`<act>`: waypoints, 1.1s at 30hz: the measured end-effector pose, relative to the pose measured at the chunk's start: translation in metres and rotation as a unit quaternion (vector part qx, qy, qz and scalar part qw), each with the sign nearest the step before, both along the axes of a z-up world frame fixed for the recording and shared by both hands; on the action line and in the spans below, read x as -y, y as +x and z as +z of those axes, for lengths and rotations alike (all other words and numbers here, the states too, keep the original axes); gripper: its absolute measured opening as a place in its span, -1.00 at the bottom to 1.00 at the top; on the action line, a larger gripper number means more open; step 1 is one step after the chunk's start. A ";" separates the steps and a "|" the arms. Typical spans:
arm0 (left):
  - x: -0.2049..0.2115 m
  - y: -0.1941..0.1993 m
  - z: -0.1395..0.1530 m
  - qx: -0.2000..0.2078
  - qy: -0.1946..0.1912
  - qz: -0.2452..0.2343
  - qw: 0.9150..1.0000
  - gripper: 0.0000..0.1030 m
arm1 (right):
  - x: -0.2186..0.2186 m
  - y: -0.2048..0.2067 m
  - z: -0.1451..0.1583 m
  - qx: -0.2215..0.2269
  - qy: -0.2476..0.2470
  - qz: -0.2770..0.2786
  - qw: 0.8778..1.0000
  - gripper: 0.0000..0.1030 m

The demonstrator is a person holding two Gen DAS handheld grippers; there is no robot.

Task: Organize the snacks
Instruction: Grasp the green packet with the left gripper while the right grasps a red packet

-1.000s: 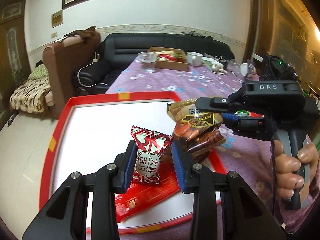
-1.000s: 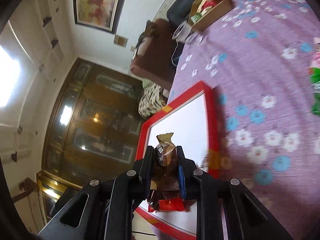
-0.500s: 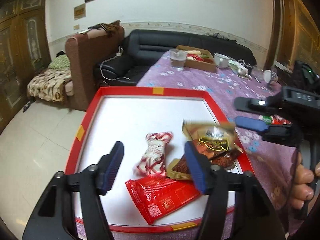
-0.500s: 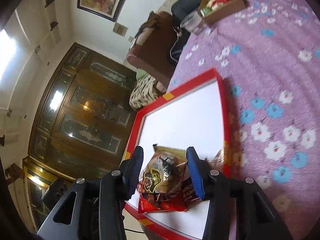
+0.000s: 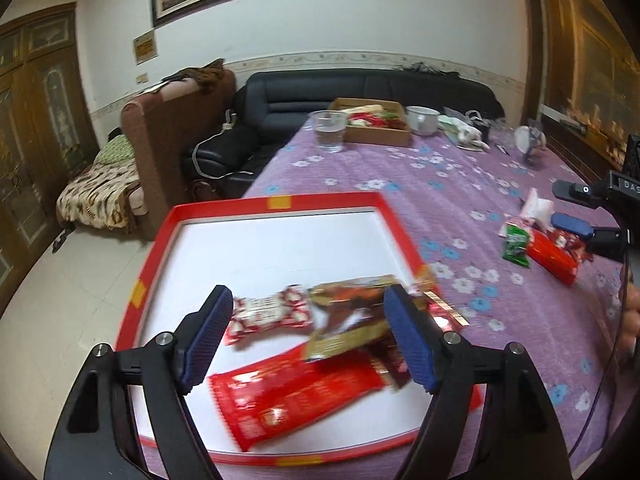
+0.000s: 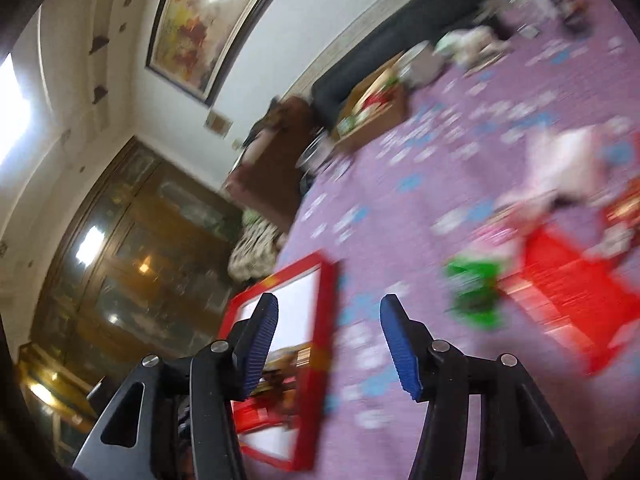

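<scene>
A red-rimmed white tray (image 5: 280, 240) lies on the purple flowered tablecloth. In it lie a red-and-white candy (image 5: 268, 314), a brown-and-gold packet (image 5: 352, 320) and a long red packet (image 5: 296, 392). My left gripper (image 5: 308, 340) is open and empty just above them. My right gripper (image 6: 328, 344) is open and empty over the tablecloth beside the tray's edge (image 6: 324, 320); it also shows at the right of the left wrist view (image 5: 572, 208). More snacks lie loose on the cloth: a green packet (image 5: 516, 246), a red packet (image 5: 552, 258) and a pink-white one (image 5: 536, 206).
At the table's far end stand a glass (image 5: 330, 130), a cardboard box of snacks (image 5: 378, 126), a white cup (image 5: 422, 118) and small clutter. A black sofa (image 5: 360, 88) and a brown armchair (image 5: 172, 128) stand beyond. The right wrist view is blurred.
Both grippers opened and dropped their snacks into the tray. The left one pulled back. The right one swung away to the right, toward the loose snacks on the cloth.
</scene>
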State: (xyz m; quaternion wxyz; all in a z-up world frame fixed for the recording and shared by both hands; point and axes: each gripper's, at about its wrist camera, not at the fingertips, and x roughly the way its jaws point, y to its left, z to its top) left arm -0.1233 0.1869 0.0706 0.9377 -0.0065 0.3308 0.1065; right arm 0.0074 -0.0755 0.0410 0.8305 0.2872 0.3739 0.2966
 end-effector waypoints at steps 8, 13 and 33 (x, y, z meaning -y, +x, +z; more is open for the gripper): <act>0.074 0.027 0.015 -0.006 0.025 -0.108 0.994 0.60 | 0.067 0.021 -0.020 -0.034 -0.140 -0.009 0.990 0.21; 0.118 0.063 0.010 -0.040 0.024 -0.166 0.985 0.60 | 0.058 0.024 -0.038 -0.044 -0.192 0.019 0.980 0.21; 0.174 0.156 -0.047 -0.147 -0.043 -0.202 0.967 0.59 | 0.021 -0.002 -0.046 0.042 -0.376 0.029 0.925 -0.06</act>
